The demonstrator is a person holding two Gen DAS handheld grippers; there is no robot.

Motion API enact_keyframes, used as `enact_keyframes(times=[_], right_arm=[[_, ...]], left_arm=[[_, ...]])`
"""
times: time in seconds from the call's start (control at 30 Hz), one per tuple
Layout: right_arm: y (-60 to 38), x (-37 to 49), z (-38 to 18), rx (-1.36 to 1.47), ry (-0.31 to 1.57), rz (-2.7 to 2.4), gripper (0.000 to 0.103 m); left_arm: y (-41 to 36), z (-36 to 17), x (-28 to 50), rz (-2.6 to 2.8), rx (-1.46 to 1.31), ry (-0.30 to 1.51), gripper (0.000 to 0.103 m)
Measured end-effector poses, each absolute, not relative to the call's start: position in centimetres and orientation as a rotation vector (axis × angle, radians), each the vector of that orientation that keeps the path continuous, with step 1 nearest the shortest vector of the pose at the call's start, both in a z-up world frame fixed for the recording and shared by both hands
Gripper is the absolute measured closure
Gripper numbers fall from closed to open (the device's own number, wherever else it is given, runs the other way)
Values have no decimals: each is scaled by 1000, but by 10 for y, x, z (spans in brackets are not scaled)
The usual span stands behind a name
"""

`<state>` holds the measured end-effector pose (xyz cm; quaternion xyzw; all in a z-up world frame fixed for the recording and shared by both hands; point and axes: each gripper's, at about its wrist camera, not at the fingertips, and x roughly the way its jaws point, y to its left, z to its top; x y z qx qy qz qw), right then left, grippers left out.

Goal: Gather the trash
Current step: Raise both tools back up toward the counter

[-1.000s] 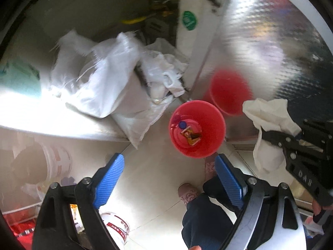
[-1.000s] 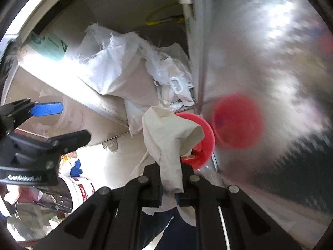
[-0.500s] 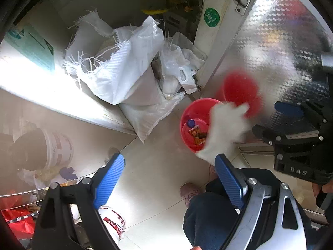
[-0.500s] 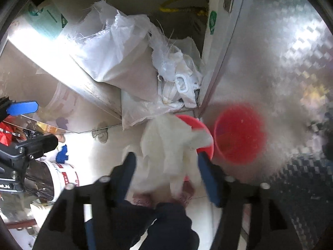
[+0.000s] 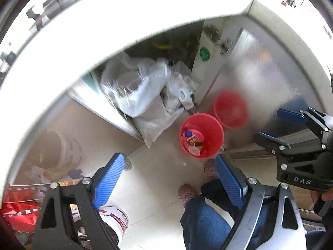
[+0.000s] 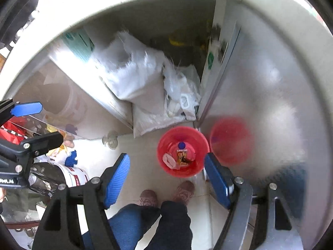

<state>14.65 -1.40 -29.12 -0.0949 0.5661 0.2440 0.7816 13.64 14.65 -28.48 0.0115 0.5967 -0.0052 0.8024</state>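
A red bin [image 5: 210, 133] stands on the tiled floor by a shiny metal door; it also shows in the right wrist view [image 6: 193, 143]. Inside lie a crumpled white tissue [image 6: 169, 160], a blue cap and a wrapper. My left gripper [image 5: 168, 179] is open and empty, high above the floor. My right gripper [image 6: 166, 174] is open and empty above the bin; it also shows in the left wrist view [image 5: 278, 125].
White sacks and bags [image 5: 143, 95] are piled in the open cabinet behind the bin. A white bucket [image 5: 114, 218] stands lower left. The person's feet [image 6: 166, 193] are just in front of the bin. The metal door [image 6: 270, 104] reflects the bin.
My right gripper opened and the white tissue dropped into the red bin. Both grippers have risen and pulled back from the bin.
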Motion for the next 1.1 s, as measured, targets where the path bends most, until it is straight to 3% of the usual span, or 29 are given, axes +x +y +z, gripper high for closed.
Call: enact_keyframes(times=[0.5, 0.87, 0.93, 1.1], right_arm=[[-29, 147, -154, -120, 1060, 421, 25], [-61, 175, -116, -76, 998, 320, 24], [-67, 180, -109, -75, 980, 300, 21], [-84, 193, -102, -56, 953, 258, 11]], left_arm=[[138, -144, 156, -109, 56, 1097, 15], [110, -108, 193, -192, 124, 1023, 6], [103, -103, 202, -212, 144, 1008, 0], [88, -94, 232, -250, 144, 984, 0]])
